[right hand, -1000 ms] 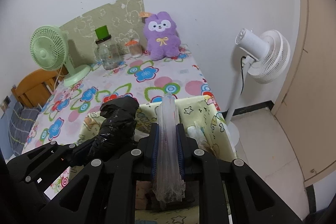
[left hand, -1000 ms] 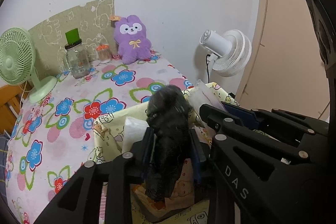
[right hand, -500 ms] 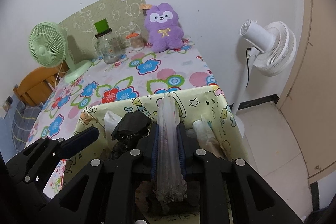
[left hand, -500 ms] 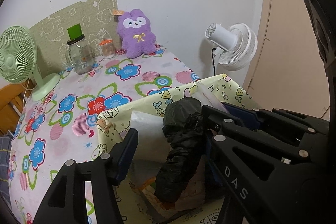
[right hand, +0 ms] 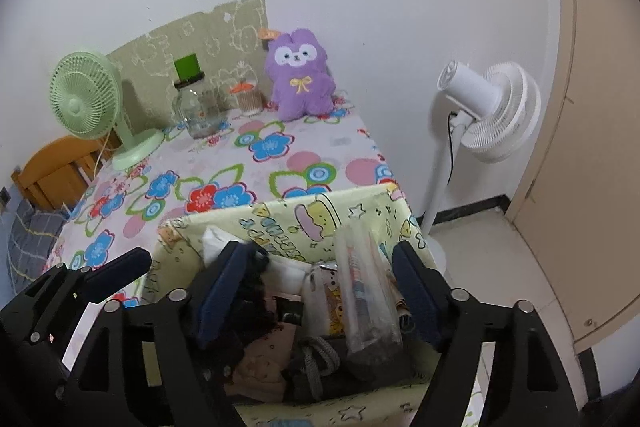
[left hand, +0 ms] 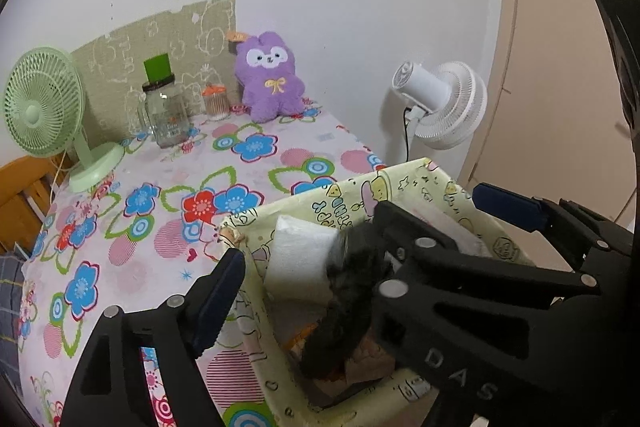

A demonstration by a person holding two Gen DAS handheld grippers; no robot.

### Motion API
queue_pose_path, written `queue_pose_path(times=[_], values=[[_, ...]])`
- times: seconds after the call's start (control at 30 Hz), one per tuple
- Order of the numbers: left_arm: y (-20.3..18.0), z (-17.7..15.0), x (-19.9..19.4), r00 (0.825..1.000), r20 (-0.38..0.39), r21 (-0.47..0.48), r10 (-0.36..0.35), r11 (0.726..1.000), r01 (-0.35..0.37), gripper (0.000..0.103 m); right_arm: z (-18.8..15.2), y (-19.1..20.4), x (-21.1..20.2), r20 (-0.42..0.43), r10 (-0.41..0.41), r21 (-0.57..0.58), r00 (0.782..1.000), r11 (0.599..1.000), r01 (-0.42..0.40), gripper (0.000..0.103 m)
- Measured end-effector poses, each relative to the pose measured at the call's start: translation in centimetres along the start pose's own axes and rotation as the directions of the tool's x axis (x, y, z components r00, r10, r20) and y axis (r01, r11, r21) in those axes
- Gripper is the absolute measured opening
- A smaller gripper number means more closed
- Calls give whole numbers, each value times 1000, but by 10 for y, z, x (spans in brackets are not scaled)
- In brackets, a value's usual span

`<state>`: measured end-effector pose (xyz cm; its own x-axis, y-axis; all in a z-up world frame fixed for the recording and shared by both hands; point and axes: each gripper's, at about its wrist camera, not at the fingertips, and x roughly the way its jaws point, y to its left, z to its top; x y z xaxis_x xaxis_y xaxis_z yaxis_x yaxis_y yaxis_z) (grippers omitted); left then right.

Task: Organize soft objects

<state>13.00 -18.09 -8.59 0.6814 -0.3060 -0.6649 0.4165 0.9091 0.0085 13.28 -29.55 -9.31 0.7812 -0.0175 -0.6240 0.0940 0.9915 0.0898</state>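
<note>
A yellow patterned fabric basket point(left hand: 352, 187) point(right hand: 280, 219) sits at the near right corner of the flowered table. My left gripper point(left hand: 304, 255) is open over the basket; a black crumpled bag point(left hand: 348, 303) lies in the basket against its right finger. My right gripper point(right hand: 324, 287) is open above the basket; a clear plastic packet point(right hand: 368, 299) stands loose in the basket between its fingers. A white soft pack point(left hand: 300, 259) and other soft items lie inside. The left gripper point(right hand: 112, 275) also shows in the right wrist view.
A purple plush bunny point(left hand: 270, 79) point(right hand: 302, 75), a glass jar with a green lid point(left hand: 164, 107), a small orange-lidded jar point(left hand: 216, 101) and a green desk fan point(left hand: 44, 107) stand at the table's back. A white standing fan point(right hand: 488, 111) is right of the table; a wooden chair point(right hand: 52, 171) is left.
Both grippers opened. The black bag dropped from the left gripper into the basket, and the clear packet was let go by the right gripper and stands in the basket.
</note>
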Motion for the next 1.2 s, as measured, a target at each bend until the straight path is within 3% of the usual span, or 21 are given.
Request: queue_pose_path(times=[0.4, 0.9, 1.2], values=[[12, 0, -43, 998, 69, 7, 8, 1000, -8, 90, 4, 28, -41, 73, -6, -19, 997, 1000, 8, 87], [45, -14, -96, 987, 134, -19, 94, 996, -92, 100, 0, 74, -85, 139, 12, -54, 990, 999, -5, 100], [74, -30, -126, 976, 160, -75, 146, 988, -136, 103, -9, 102, -109, 168, 23, -75, 985, 997, -11, 102]])
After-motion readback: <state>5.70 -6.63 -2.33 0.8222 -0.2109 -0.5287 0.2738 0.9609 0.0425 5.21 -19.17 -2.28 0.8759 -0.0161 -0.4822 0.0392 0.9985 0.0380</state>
